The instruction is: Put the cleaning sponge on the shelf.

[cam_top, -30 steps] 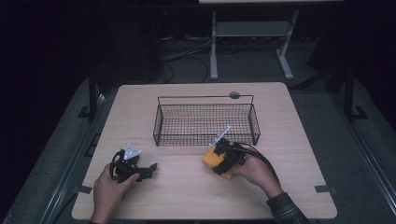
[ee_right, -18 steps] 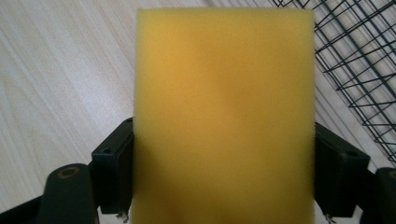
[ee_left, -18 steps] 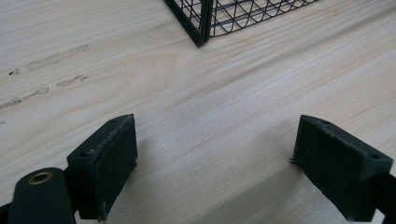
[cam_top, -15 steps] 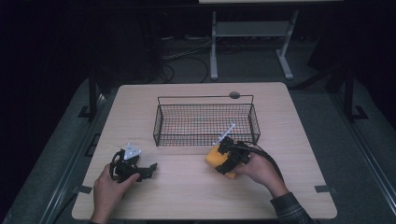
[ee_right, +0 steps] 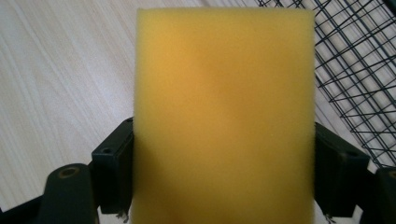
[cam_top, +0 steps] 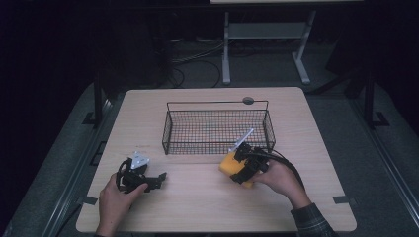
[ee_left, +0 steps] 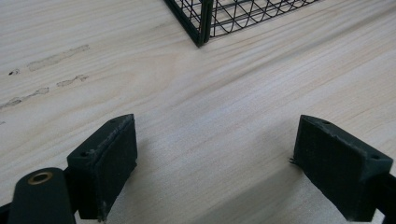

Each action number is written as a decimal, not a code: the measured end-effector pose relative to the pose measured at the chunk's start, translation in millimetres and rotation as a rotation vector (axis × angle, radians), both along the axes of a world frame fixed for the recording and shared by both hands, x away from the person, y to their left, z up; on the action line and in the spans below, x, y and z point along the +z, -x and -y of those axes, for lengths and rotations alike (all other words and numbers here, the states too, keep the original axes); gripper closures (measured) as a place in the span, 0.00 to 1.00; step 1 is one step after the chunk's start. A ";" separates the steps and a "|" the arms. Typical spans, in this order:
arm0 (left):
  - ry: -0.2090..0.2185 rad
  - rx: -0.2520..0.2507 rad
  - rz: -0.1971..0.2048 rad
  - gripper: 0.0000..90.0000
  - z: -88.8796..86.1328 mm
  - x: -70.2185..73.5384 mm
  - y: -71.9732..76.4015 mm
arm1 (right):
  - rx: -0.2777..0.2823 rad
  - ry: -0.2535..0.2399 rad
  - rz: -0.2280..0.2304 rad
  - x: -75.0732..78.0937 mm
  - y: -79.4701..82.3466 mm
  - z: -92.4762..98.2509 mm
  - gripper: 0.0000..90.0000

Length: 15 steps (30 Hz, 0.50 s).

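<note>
Right gripper view: a yellow sponge [ee_right: 224,116] stands between the two black jaws of the right hand-held gripper [ee_right: 224,177], its long flat sides pressed by the pads, so the jaws are pinching the sponge across its width. The foam looks light and soft, with a matte, grippy surface; it should give under pressure rather than slip, and nothing about it seems fragile. A hold across the narrow sides near the lower end, as here, looks sound, though a hard squeeze would likely bow the block.

In the high view the sponge [cam_top: 231,165] sits at the tip of the right hand-held gripper [cam_top: 242,170], lifted just off the tabletop [cam_top: 306,148], close to the near right corner of the wire basket [cam_top: 217,127] that stands at the middle of the tabletop. The sponge is outside the basket, in front of its near wall.

The left hand-held gripper [cam_top: 141,177] rests toward the near left corner of the tabletop, well apart from the sponge; in the left gripper view its jaws stand spread wide with bare wood between them.
</note>
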<state>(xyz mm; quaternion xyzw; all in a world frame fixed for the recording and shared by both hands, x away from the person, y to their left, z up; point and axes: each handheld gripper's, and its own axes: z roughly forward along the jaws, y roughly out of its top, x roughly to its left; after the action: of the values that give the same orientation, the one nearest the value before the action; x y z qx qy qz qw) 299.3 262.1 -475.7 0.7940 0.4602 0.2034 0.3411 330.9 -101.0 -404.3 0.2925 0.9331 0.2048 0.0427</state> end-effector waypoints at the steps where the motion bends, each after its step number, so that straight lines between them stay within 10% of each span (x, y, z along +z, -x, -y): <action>1: 0.000 0.000 0.000 0.14 0.0 0.0 0.0 | 0.000 0.003 0.002 0.8 0.1 0.6 0.25; 15: -0.001 -0.001 0.001 0.14 -0.1 0.0 -0.1 | -0.013 -0.026 0.013 19.6 -1.3 12.0 0.25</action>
<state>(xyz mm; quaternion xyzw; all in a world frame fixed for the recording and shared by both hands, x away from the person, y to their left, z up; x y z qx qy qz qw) 299.4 262.2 -475.7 0.7944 0.4594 0.2039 0.3409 332.1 -113.0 -384.7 0.2979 0.9281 0.2186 0.0460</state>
